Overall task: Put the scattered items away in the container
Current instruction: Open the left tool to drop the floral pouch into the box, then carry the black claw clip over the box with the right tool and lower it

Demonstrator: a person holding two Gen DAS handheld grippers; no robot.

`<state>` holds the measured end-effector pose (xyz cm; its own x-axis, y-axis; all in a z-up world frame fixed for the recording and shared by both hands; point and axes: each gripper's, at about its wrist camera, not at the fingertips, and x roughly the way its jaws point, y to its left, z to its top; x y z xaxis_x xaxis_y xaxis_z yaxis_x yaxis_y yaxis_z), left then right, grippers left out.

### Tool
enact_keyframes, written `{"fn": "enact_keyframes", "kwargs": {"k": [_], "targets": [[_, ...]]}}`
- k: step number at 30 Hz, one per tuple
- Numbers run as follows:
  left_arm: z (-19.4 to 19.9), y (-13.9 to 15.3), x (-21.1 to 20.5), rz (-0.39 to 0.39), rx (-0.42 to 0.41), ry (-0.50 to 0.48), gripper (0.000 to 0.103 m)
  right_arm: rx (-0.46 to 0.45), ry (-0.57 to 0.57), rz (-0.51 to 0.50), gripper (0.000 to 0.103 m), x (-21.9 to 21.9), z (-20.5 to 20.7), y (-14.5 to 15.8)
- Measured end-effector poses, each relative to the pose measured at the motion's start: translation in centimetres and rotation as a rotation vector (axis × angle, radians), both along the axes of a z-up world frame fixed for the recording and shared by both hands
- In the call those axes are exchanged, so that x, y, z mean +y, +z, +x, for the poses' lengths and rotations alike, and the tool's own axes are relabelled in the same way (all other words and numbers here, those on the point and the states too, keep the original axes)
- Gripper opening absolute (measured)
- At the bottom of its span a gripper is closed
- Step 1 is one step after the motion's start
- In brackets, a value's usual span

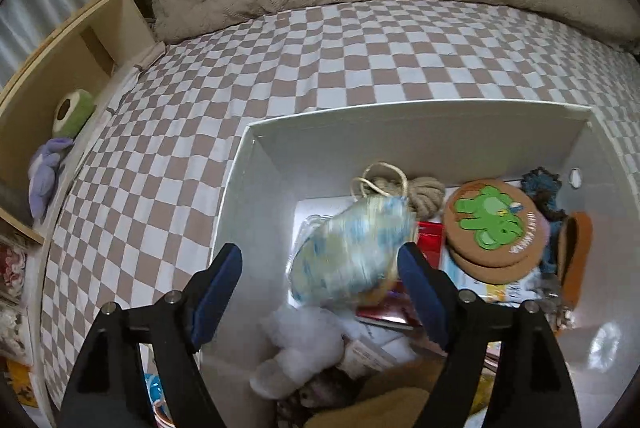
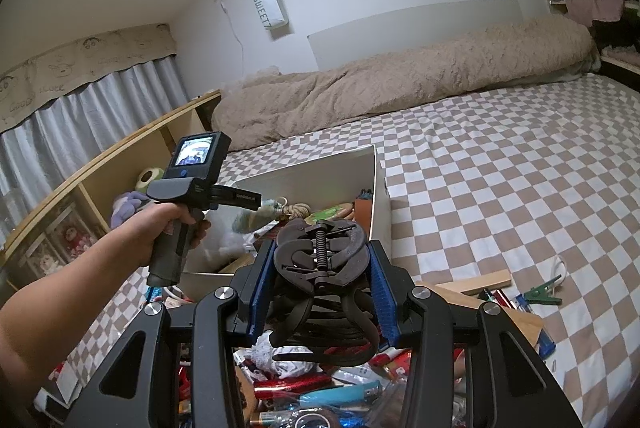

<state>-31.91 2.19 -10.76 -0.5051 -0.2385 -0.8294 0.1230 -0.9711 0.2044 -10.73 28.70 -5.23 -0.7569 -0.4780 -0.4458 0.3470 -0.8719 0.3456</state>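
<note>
A white box (image 1: pixel 400 147) stands on the checked bed, seen in both views (image 2: pixel 320 171). My left gripper (image 1: pixel 320 254) hangs over it, pointing down, its jaws wide apart. Between them is a blurred pale blue and yellow bundle (image 1: pixel 352 252); it lies near the right pad and well clear of the left one. Inside the box lie a cork coaster with a green dinosaur (image 1: pixel 494 224), a rope coil (image 1: pixel 424 195) and a white plush (image 1: pixel 300 348). My right gripper (image 2: pixel 320 248) is shut on a black hair claw clip (image 2: pixel 320 260), held above a pile of loose items (image 2: pixel 320 388).
A beige fluffy blanket (image 2: pixel 400 79) lies along the far side of the bed. A wooden shelf (image 1: pixel 100 39) with plush toys stands to the left. A wooden strip (image 2: pixel 486 282) and a green clip (image 2: pixel 542 294) lie on the sheet at right. A person's hand (image 2: pixel 168 228) holds the left gripper.
</note>
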Motion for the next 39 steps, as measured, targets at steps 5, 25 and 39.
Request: {"fn": "enact_keyframes", "kwargs": {"k": [5,25,39], "targets": [[1.9,1.8,0.1,0.055,0.037,-0.021,0.081,0.000,0.003,-0.008,0.045,0.0,0.2,0.0],[14.8,6.7,-1.2,0.212,0.290,-0.112,0.092,0.016,0.019,-0.036,0.045,-0.6,0.0,0.1],[19.7,6.6,-3.2,0.245,0.371,-0.121,0.103,0.013,0.073,-0.014,0.045,-3.3,-1.0,0.6]]}}
